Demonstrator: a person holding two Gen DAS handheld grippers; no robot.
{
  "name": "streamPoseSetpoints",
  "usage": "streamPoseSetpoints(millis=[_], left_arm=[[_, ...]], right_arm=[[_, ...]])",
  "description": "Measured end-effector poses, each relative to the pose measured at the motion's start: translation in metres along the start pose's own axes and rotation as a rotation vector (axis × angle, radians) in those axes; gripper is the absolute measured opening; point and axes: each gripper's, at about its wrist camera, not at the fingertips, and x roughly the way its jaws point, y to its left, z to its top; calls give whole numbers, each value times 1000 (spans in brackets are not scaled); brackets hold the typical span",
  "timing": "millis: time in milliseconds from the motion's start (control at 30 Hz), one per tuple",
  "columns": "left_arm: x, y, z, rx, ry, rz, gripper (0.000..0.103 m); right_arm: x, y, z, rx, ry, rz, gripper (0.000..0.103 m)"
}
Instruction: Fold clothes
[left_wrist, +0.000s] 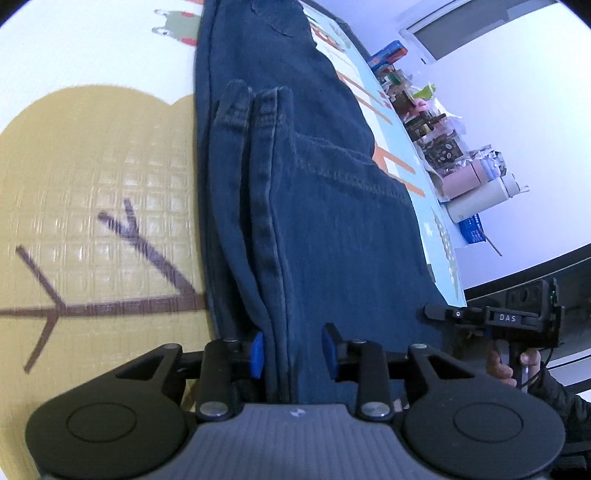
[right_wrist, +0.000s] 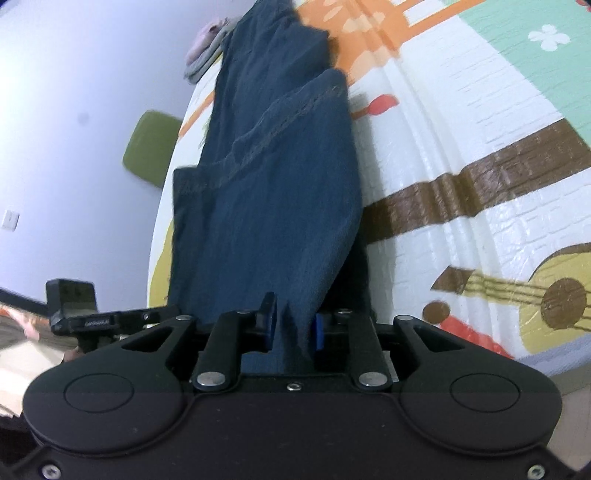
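My left gripper (left_wrist: 293, 354) and right gripper (right_wrist: 291, 328) each grasped the jeans (left_wrist: 314, 206), fabric stretching ahead over the mat (left_wrist: 92, 155).

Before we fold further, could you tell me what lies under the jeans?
Under the jeans lies a printed play mat, its tree and guitar drawings showing on both sides. Whatever the denim covers, mat or anything else, cannot be seen.
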Motion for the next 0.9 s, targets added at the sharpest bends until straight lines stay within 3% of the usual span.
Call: streamPoseSetpoints(millis=[900], left_arm=[[37, -6, 74, -8, -54, 78, 37]], right_arm=[[22, -18, 75, -35, -35, 29, 20]])
